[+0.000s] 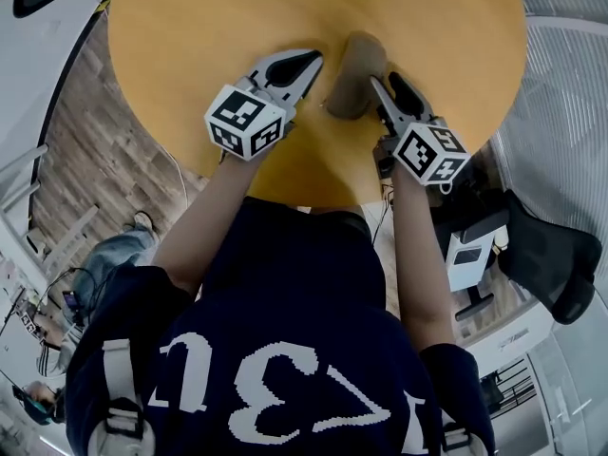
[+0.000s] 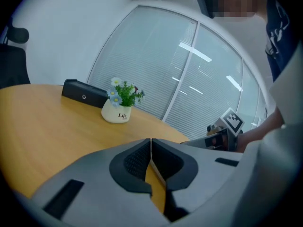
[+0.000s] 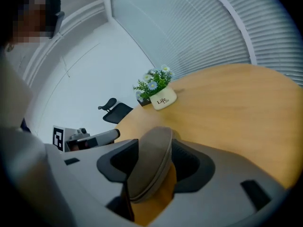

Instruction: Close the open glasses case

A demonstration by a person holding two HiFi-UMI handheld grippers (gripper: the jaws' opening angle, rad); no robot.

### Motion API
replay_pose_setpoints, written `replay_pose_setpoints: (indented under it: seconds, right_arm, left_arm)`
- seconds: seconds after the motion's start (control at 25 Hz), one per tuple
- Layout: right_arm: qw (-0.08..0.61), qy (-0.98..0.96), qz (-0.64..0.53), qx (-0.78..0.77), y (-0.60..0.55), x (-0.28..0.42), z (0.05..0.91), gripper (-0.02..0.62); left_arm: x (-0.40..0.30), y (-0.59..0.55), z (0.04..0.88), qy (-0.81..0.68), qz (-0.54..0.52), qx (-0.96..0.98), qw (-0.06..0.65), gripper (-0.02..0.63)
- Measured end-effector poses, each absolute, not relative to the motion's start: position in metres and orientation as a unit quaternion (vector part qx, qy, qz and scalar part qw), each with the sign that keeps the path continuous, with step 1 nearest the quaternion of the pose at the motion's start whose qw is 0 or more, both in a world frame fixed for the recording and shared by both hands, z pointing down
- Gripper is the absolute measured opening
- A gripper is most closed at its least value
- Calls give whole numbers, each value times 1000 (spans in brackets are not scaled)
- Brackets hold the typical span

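Note:
A taupe glasses case (image 1: 355,74) lies on the round wooden table (image 1: 190,46), near its front edge. In the right gripper view the case (image 3: 151,164) rises between the two jaws, its curved lid edge and seam facing the camera. My right gripper (image 1: 391,88) stands open around it, wide, and I see no pad pressing on it. My left gripper (image 1: 309,65) is just left of the case with its jaws shut and nothing between them (image 2: 151,143). Whether the case lid is fully down I cannot tell.
A white flower pot (image 2: 116,111) and a black box (image 2: 84,93) stand at the far side of the table. The pot shows in the right gripper view too (image 3: 162,100), with an office chair (image 3: 113,110) behind. Another black chair (image 1: 551,255) stands on the floor at the right.

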State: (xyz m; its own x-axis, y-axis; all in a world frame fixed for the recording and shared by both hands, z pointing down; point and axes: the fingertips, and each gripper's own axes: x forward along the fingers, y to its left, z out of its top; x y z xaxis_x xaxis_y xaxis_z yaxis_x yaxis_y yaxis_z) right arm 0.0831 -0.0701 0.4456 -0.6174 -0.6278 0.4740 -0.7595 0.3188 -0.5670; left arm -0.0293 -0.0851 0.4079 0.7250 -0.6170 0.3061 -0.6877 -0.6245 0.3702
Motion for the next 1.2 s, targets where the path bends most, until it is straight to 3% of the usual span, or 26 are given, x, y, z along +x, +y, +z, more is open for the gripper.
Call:
replay_pose_setpoints:
  seconds: [0.48, 0.76, 1.04, 1.2]
  right_arm:
    - [82, -815, 436, 373, -70, 82, 451, 213]
    - [130, -860, 388, 305, -77, 59, 450, 181]
    - [189, -895, 372, 159, -73, 8, 454, 192]
    - [185, -906, 355, 139, -78, -11, 445, 190]
  left_arm:
    - [10, -70, 440, -306, 105, 895, 307, 14]
    - [-3, -59, 445, -335, 75, 873, 347, 14]
    - [-18, -25, 448, -331, 81, 866, 366, 14]
    - [-11, -4, 456, -289, 140, 878, 355, 14]
